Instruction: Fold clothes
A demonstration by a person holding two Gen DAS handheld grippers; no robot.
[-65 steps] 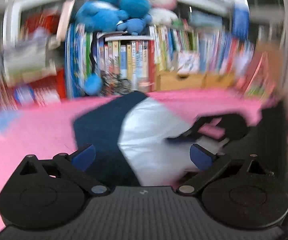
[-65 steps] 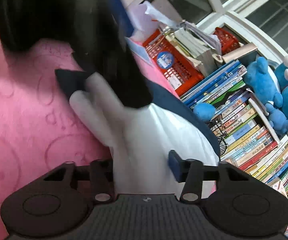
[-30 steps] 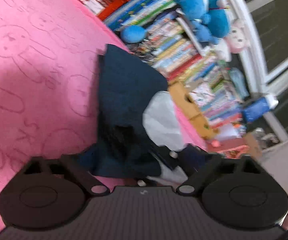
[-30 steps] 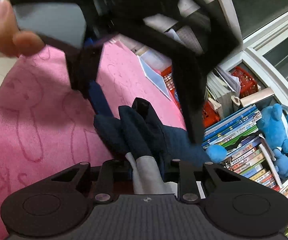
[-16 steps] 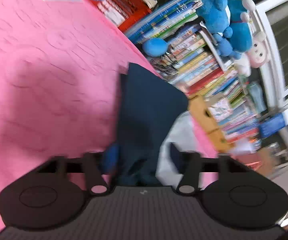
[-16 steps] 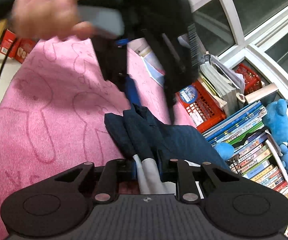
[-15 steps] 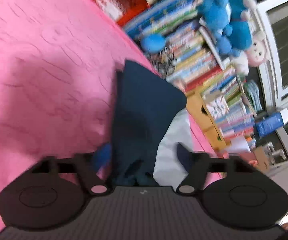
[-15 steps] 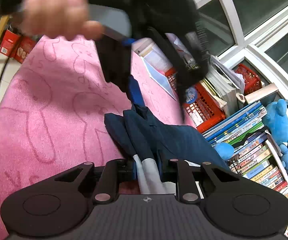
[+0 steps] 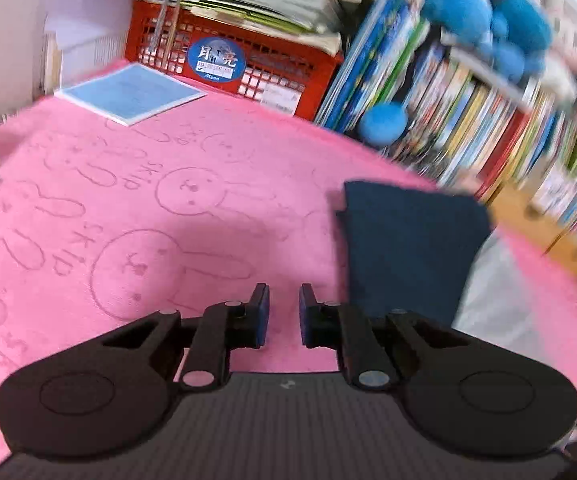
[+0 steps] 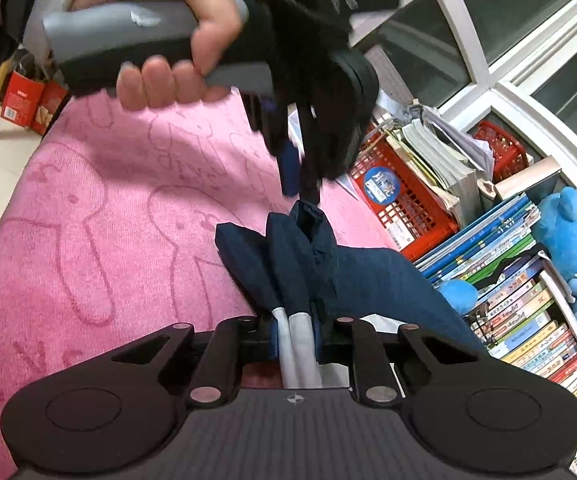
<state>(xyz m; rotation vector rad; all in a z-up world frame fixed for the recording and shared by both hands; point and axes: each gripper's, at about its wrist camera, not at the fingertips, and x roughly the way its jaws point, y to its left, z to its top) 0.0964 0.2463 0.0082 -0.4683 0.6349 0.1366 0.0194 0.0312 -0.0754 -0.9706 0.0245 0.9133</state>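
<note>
Garment (image 10: 372, 284) first: it is navy with a pale grey-white part, and it lies on the pink towel (image 9: 128, 208) near the far edge, just in front of the row of books (image 9: 488, 120). From your left wrist camera it reads as a flat navy panel with fairly straight edges, the pale part showing beside it toward the right edge of the towel. From your right wrist camera the near end is bunched into several upright navy folds, with two pale strips of cloth running down between the pads.

Your right gripper (image 10: 296, 338) is clamped on those gathered folds, its fingers pressed close against the cloth on both sides.

Your left gripper (image 9: 284, 314) has a narrow gap between its blue pads and nothing in it; only bare pink towel shows there, with the garment just off to its right. In the right wrist view your left hand (image 10: 168, 40) grips the grey handle above the towel, and the gripper's tips hang just over the top of the bunched folds; whether they touch the cloth cannot be told.

A red crate (image 9: 228, 60) of papers sits at the far edge, a blue booklet (image 9: 132, 94) lying on the towel before it.
</note>
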